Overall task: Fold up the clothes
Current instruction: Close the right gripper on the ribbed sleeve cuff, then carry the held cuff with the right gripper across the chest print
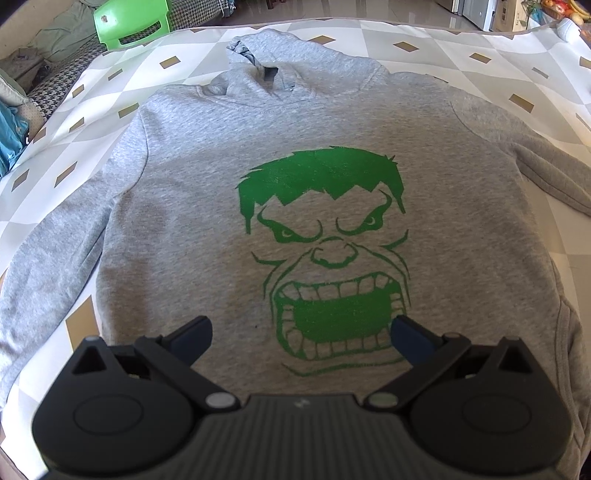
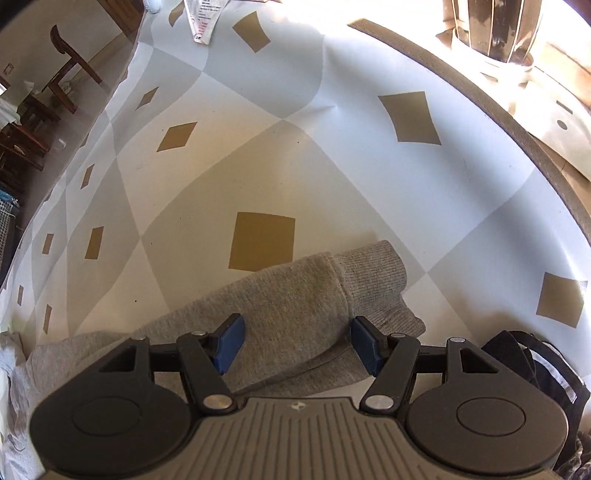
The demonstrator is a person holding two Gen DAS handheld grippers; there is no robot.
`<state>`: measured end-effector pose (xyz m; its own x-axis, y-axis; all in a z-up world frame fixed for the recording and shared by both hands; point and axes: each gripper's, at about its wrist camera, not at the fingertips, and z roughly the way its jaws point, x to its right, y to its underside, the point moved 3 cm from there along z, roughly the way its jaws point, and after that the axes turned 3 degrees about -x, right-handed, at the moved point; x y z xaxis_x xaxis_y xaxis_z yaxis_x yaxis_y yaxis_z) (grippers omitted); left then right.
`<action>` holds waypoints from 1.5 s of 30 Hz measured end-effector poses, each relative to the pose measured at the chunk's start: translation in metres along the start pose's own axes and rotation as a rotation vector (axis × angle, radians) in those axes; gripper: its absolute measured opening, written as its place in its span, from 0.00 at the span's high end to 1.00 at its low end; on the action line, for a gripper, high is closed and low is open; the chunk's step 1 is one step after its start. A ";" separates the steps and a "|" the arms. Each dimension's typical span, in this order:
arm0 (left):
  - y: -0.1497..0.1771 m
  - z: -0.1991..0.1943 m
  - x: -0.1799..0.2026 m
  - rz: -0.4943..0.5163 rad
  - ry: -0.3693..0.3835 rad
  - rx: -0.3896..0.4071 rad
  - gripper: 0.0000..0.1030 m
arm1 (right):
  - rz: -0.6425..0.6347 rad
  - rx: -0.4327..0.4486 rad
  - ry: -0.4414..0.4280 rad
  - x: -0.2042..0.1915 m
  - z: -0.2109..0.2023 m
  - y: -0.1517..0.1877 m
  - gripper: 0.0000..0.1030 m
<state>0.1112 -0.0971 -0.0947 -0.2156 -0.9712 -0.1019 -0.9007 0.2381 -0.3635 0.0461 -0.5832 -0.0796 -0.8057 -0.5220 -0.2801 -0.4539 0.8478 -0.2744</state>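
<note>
The left gripper (image 1: 301,334) hangs over the lower chest of a grey hoodie (image 1: 192,229), its jaws spread wide and released, with nothing between the blue pads. Just beyond them is a green print (image 1: 325,254) of a snarling cartoon face with bared teeth; it carries no lettering. The hoodie lies front up and flat on the surface (image 1: 424,48), hood (image 1: 306,62) at the far end, one sleeve running out to each side.

The right gripper (image 2: 297,345) hovers over the end of one sleeve (image 2: 288,306), jaws parted and straddling it without pressing the cloth, so nothing is grasped. The ribbed cuff (image 2: 373,280) lies just past the right pad.

The surface is covered by a cloth of white and grey diamonds with tan squares. At its far edge in the right wrist view lies a white packet (image 2: 203,20) with small print and a red patch, too blurred to read. A green plastic chair (image 1: 131,22) stands beyond the surface in the left wrist view.
</note>
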 end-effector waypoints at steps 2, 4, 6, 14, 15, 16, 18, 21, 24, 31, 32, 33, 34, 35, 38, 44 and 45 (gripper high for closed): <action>0.000 0.000 0.001 0.001 -0.002 0.000 0.00 | 0.026 0.000 -0.015 0.003 0.003 0.000 0.39; 0.000 0.001 0.001 0.003 -0.005 0.001 0.00 | 0.032 0.009 -0.025 0.004 0.004 0.001 0.39; 0.001 0.001 0.002 0.005 -0.007 0.001 0.00 | 0.052 0.019 -0.039 0.006 0.005 0.002 0.38; 0.000 0.000 0.003 0.007 -0.007 0.009 0.00 | 0.037 0.055 -0.063 0.001 0.001 0.003 0.59; 0.000 -0.001 0.004 0.008 -0.006 0.013 0.00 | 0.024 0.063 -0.065 -0.001 0.000 0.003 0.62; 0.000 -0.001 0.004 0.009 -0.005 0.016 0.00 | 0.014 0.071 -0.068 -0.004 -0.001 0.003 0.69; -0.001 -0.003 0.005 0.009 -0.004 0.025 0.00 | -0.005 0.087 -0.073 -0.008 -0.003 0.003 0.76; -0.004 -0.005 0.004 0.002 -0.005 0.040 0.00 | -0.040 0.109 -0.093 -0.018 -0.006 0.003 0.86; -0.006 -0.006 0.001 -0.008 -0.010 0.045 0.00 | -0.083 0.124 -0.162 -0.033 -0.012 0.004 0.89; -0.005 -0.006 -0.001 -0.014 -0.014 0.045 0.00 | -0.259 0.190 -0.389 -0.087 -0.044 0.016 0.91; -0.005 -0.006 0.000 -0.014 -0.013 0.045 0.00 | -0.312 0.196 -0.428 -0.100 -0.049 0.022 0.91; -0.005 -0.006 0.000 -0.014 -0.013 0.045 0.00 | -0.365 0.196 -0.457 -0.111 -0.052 0.029 0.91; -0.005 -0.006 0.000 -0.015 -0.013 0.045 0.00 | -0.425 0.193 -0.474 -0.122 -0.054 0.037 0.91; -0.005 -0.006 -0.001 -0.016 -0.014 0.045 0.00 | -0.485 0.190 -0.491 -0.134 -0.056 0.046 0.90; -0.005 -0.006 -0.001 -0.018 -0.015 0.043 0.00 | -0.693 0.147 -0.518 -0.163 -0.057 0.079 0.87; -0.006 -0.007 -0.004 -0.037 -0.009 0.038 0.00 | -0.948 0.018 -0.605 -0.192 -0.055 0.131 0.67; -0.006 -0.007 -0.005 -0.043 -0.007 0.041 0.00 | -0.941 0.027 -0.619 -0.193 -0.058 0.131 0.65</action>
<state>0.1151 -0.0934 -0.0852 -0.1742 -0.9804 -0.0919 -0.8928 0.1966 -0.4052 0.1199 -0.3655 -0.0082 0.1842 -0.9157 -0.3573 -0.7666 0.0937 -0.6353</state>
